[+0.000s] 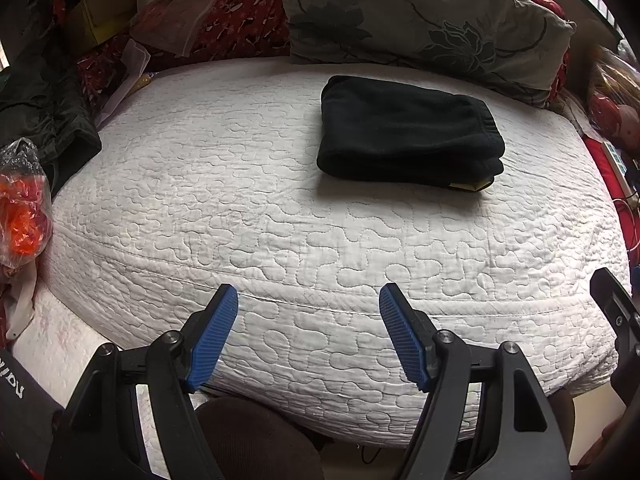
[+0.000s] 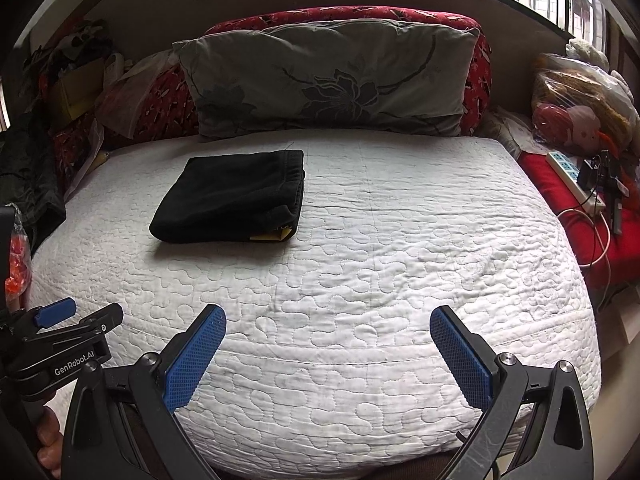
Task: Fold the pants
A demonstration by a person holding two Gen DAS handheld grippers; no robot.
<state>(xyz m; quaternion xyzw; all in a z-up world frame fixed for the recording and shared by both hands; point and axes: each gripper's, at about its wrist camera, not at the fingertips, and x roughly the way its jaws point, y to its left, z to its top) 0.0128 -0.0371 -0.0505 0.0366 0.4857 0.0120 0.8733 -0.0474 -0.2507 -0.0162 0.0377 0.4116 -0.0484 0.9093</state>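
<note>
Both claws, the left gripper and right gripper, hung released and empty over the white quilted mattress, well short of the folded black fleece pants, which lay near the grey floral pillow. Soft, light and thick-looking, they would probably bunch, so a layered edge seemed the best hold.

Black fleece pants, folded

They lay flat as a compact rectangle on the white quilted bed, near the pillow.

"GenRobot.AI" on left gripper body
</note>
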